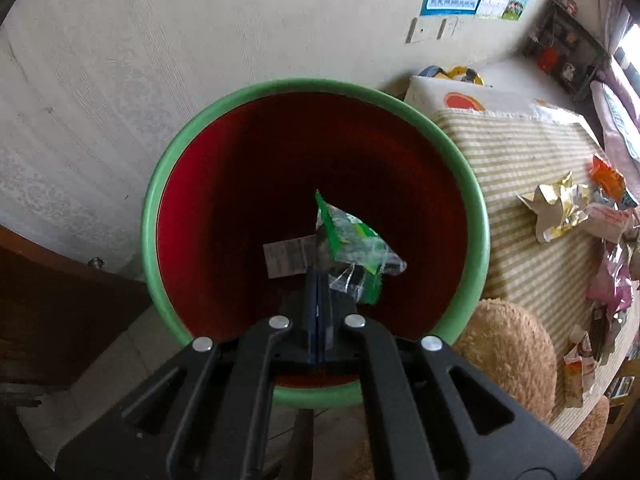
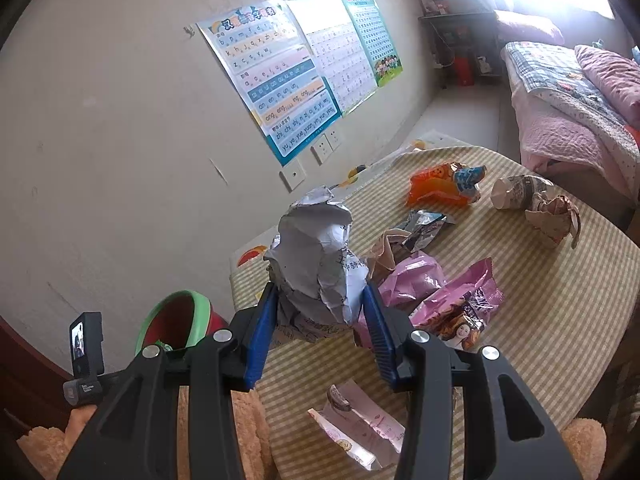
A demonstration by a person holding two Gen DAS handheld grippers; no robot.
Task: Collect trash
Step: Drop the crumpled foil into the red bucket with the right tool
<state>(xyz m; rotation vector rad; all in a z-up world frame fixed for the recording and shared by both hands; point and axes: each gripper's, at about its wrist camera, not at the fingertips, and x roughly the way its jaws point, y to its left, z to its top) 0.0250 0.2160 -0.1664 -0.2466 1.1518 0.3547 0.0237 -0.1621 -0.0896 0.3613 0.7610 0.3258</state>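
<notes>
In the left wrist view my left gripper (image 1: pixel 318 276) hangs over the open mouth of a bin with a red inside and a green rim (image 1: pixel 160 184). Its blue fingers are pressed together on a corner of a green and clear plastic wrapper (image 1: pixel 352 244), which dangles above the bin's hollow. A grey slip of paper (image 1: pixel 286 258) lies deep inside. In the right wrist view my right gripper (image 2: pixel 320 292) is shut on a crumpled white paper ball (image 2: pixel 316 256), held just above the striped tablecloth (image 2: pixel 560 320). The bin (image 2: pixel 176 316) shows at lower left.
More trash lies on the cloth: an orange packet (image 2: pixel 436 188), pink packets (image 2: pixel 460 300), a silver wrapper (image 2: pixel 424 224), a paper cup (image 2: pixel 516 192), brown paper (image 2: pixel 552 216), a pink-white wrapper (image 2: pixel 360 432). A brown plush thing (image 1: pixel 508 352) sits between bin and table. A wall stands behind.
</notes>
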